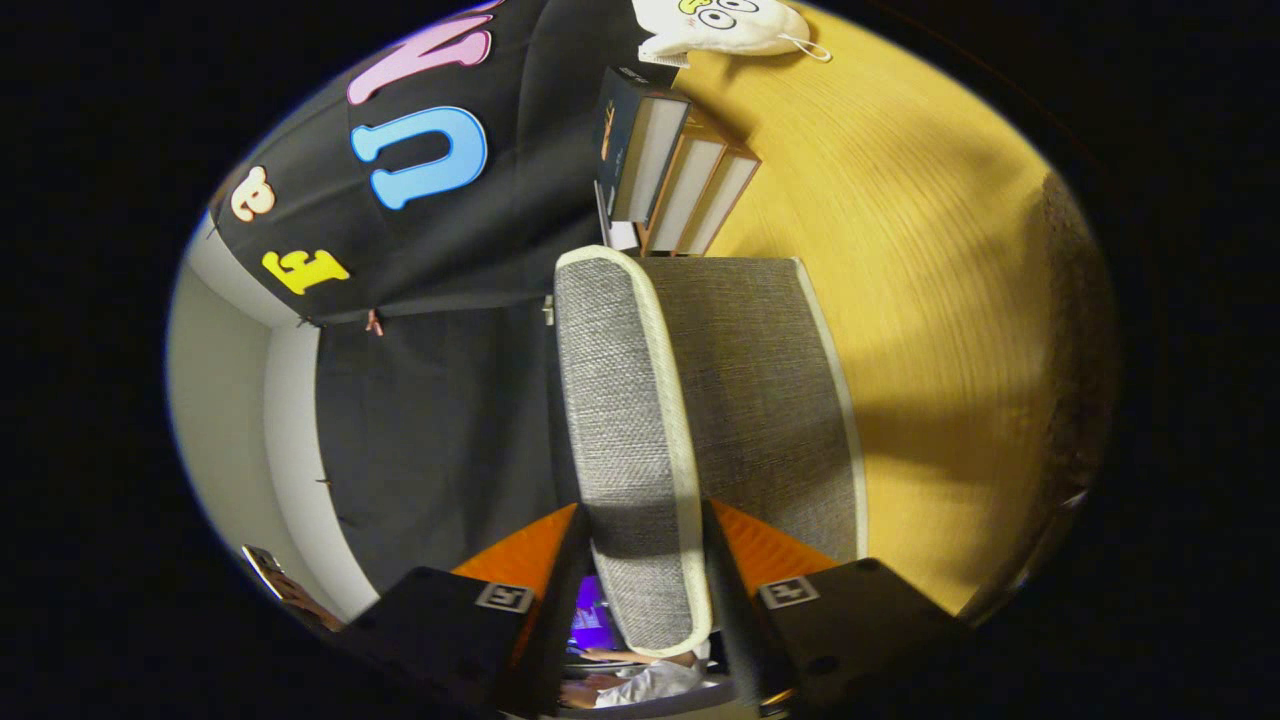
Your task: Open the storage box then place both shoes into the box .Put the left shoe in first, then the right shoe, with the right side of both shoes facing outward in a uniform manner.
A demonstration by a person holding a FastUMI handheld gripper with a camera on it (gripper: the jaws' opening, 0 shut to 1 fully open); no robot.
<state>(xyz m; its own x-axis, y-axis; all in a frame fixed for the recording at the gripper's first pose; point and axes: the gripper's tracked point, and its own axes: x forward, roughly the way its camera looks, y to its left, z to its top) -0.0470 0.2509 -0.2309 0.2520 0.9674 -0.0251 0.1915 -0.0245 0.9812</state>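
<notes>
Gripper view, rolled on its side: your gripper (645,560) has its fingers set either side of the grey fabric lid (625,440) of the storage box (760,400), both pressing on the lid's cream-trimmed edge. You hold the lid lifted away from the box body, which sits on the wooden table (930,300). Beyond the box, at about 12 o'clock from your fingers, stands a row of books (670,170), and past them lies a white plush toy (725,25).

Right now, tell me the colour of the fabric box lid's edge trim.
Cream-white piping on the grey woven lid, clearest in the gripper view.
</notes>
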